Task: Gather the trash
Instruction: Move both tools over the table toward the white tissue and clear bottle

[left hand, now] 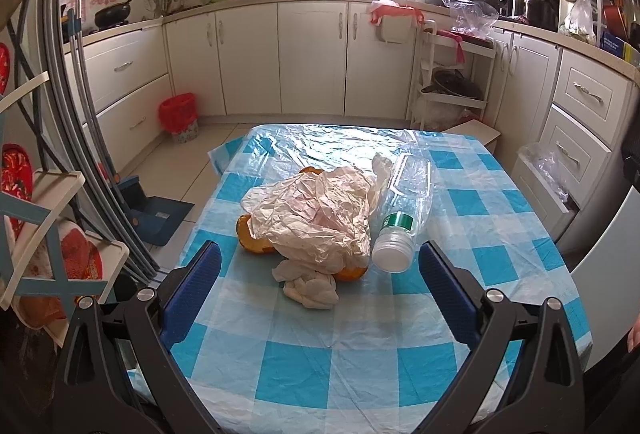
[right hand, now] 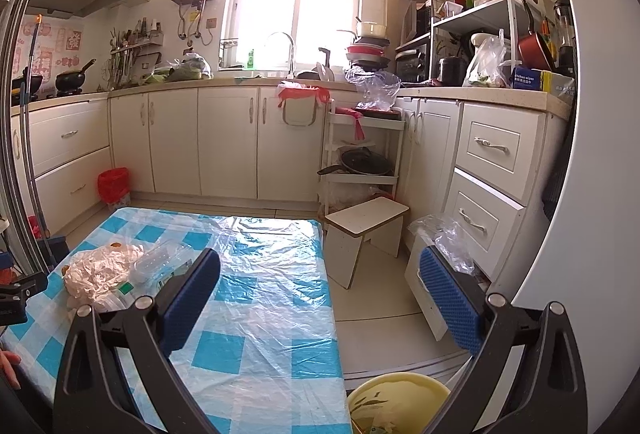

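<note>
A crumpled pale plastic bag (left hand: 316, 213) lies on the blue-checked table (left hand: 320, 354) over orange peels (left hand: 252, 238), with a white tissue wad (left hand: 310, 284) at its near edge. A crushed clear bottle (left hand: 404, 205) with a white cap lies right of the bag. My left gripper (left hand: 320, 266) is open just short of this pile, nothing between its fingers. My right gripper (right hand: 320, 274) is open over the table's right edge; the bag (right hand: 100, 274) and bottle (right hand: 160, 266) sit left of it. A yellow bucket (right hand: 400, 398) stands on the floor below.
A red-lined bin (left hand: 179, 117) stands on the floor by the far cabinets. A white stool (right hand: 366, 230) and a bag-lined white bin (right hand: 440, 274) stand right of the table. A dustpan (left hand: 154, 209) leans at the left. A hand (right hand: 10, 364) shows at the left edge.
</note>
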